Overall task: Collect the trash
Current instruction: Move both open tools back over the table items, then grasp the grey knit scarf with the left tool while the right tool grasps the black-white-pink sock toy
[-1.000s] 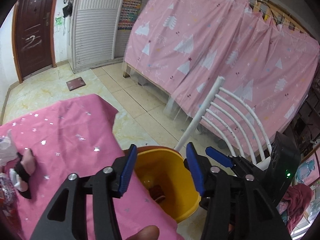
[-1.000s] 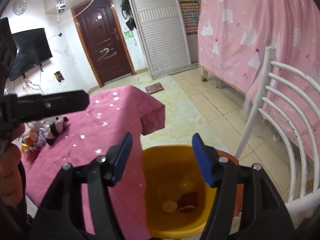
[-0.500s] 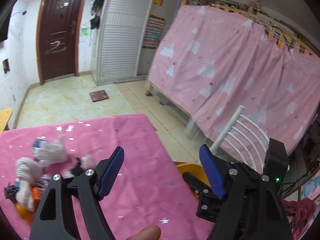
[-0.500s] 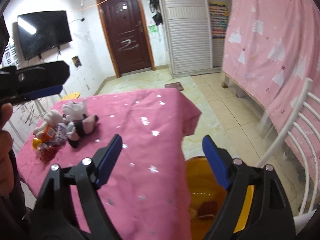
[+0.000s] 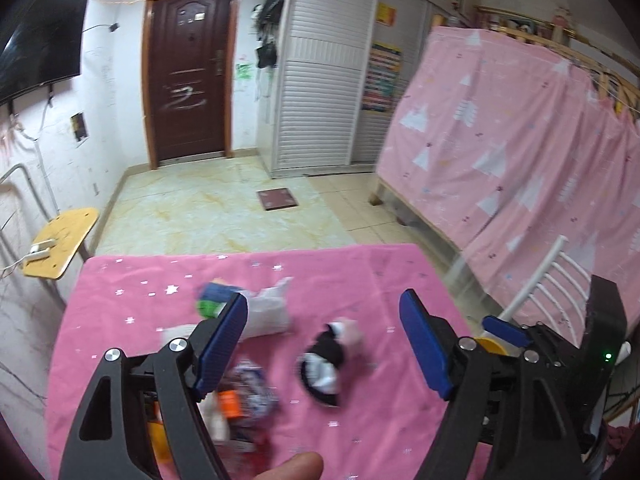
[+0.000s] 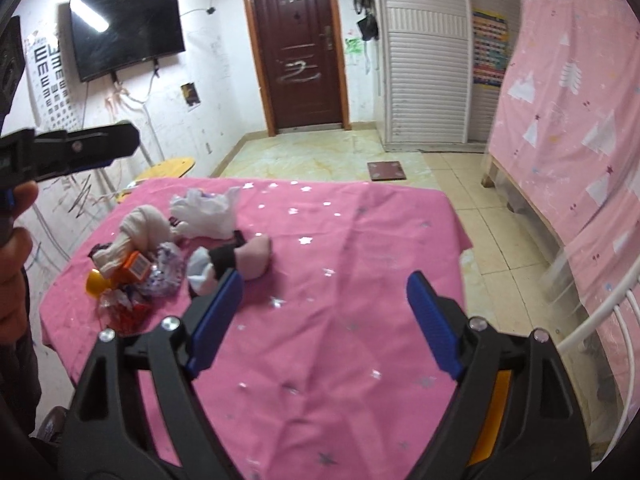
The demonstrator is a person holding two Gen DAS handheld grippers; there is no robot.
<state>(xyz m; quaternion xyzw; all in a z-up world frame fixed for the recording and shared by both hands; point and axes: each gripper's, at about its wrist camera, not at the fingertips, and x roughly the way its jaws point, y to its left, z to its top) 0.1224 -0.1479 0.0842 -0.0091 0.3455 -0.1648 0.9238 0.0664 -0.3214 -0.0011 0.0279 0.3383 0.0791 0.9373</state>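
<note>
While both tongs, left [image 5: 322, 340] and right [image 6: 326, 320], hang apart and empty, approach the trash pile [image 6: 140, 264] at ten o'clock; single out one piece.

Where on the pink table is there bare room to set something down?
The table's right half is bare, from the sock across to the edge by the chair. The left side is crowded: bag, wrappers, orange box.
</note>
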